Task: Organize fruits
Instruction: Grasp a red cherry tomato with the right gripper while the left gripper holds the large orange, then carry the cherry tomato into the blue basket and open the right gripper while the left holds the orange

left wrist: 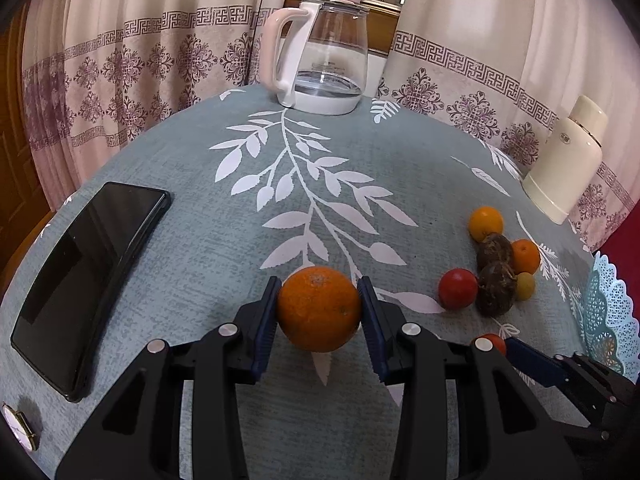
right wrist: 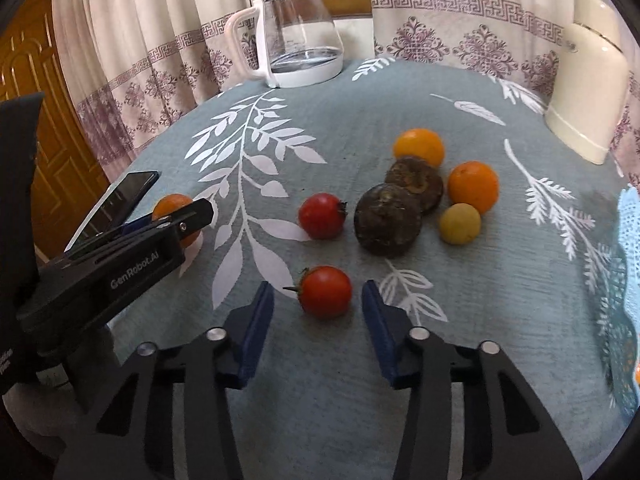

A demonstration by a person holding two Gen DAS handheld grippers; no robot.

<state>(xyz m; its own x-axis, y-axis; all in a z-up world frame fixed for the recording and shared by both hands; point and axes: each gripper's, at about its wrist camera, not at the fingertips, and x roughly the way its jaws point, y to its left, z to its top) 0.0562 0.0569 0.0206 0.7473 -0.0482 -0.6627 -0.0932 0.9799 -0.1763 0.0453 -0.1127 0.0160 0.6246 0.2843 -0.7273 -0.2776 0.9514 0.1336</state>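
Note:
My left gripper (left wrist: 318, 285) is shut on a large orange (left wrist: 319, 308), its blue pads pressing both sides just above the grey leaf-print tablecloth (left wrist: 224, 240). In the right wrist view my right gripper (right wrist: 317, 286) is open around a red tomato (right wrist: 326, 291), with a gap showing on each side of it. Beyond it lie a second tomato (right wrist: 322, 216), two dark brown fruits (right wrist: 387, 225), two small oranges (right wrist: 473, 186) and a little yellow fruit (right wrist: 459, 224). A pale blue lace basket (right wrist: 628, 240) is at the right edge.
A glass kettle (left wrist: 324, 52) stands at the table's far edge and a cream flask (left wrist: 568, 160) at the far right. A black phone (left wrist: 88, 280) and a wristwatch (left wrist: 18, 424) lie on the left. Curtains hang behind the table.

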